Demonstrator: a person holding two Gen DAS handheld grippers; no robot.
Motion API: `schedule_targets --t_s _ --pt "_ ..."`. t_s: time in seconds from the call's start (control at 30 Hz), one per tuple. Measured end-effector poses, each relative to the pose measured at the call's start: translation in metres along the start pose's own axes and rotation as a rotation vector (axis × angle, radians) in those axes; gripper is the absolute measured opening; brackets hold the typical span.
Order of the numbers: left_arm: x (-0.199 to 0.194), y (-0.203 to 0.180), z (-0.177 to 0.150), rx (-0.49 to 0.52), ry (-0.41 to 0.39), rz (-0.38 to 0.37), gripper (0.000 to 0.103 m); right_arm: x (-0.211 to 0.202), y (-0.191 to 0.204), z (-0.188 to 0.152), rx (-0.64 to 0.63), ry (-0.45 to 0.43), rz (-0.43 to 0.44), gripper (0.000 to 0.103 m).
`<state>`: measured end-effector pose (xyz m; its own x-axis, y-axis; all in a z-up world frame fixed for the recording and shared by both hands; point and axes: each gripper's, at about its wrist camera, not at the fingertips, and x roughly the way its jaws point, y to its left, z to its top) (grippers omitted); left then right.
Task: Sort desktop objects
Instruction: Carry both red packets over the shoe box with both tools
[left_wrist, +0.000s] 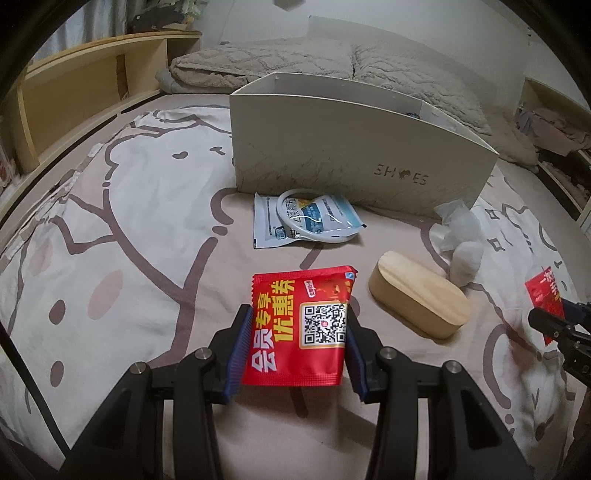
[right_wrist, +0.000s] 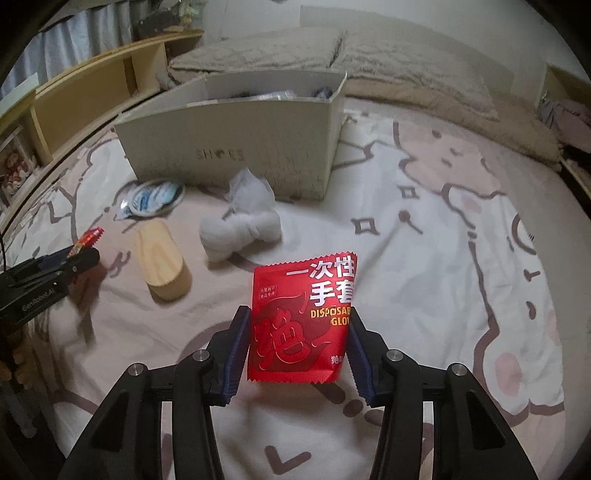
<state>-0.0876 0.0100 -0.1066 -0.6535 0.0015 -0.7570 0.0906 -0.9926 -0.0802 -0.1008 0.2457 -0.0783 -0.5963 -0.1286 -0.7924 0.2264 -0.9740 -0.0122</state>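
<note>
Left claw (left_wrist: 295, 343) pinches a red coupon packet (left_wrist: 301, 325) edge-on, lifted off the bed (left_wrist: 147, 206); right claw (right_wrist: 299, 343) clamps a red glove packet (right_wrist: 301, 325) likewise, both aimed at the shoe box (left_wrist: 332, 147), probably their destination.

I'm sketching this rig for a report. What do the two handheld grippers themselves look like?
Both the left gripper and right gripper have black linkage arms with silver round pivot pins and blue ribbed fingers. Seen from the right wrist view, the left gripper's black body carries white "GenRobot.AI" lettering. No sleeves or cables show clearly.
</note>
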Motion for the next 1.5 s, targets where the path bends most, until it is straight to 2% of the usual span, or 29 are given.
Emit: schedule_targets --t_s 0.37,0.6,0.8,0.97,1.27,1.5 --pt "-0.015 0.000 0.002 0.037 -0.034 0.010 0.046 -0.025 0.011 0.010 0.041 -0.112 0.046 0.050" --pt "-0.022 0.000 0.010 0.043 -0.043 -0.016 0.046 -0.029 0.007 0.028 0.080 -0.148 0.080 0.050" --pt "-0.024 0.001 0.031 0.047 -0.057 -0.036 0.046 -0.023 -0.003 0.057 0.127 -0.146 0.119 0.050" --pt "-0.020 -0.004 0.054 0.087 -0.088 -0.021 0.046 -0.017 -0.003 0.085 0.107 -0.156 0.131 0.050" --pt "-0.013 -0.015 0.095 0.115 -0.149 -0.040 0.046 0.004 -0.005 0.137 0.105 -0.156 0.148 0.050" --pt "0.000 -0.022 0.118 0.115 -0.159 -0.057 0.046 0.027 -0.008 0.182 0.095 -0.143 0.128 0.050"
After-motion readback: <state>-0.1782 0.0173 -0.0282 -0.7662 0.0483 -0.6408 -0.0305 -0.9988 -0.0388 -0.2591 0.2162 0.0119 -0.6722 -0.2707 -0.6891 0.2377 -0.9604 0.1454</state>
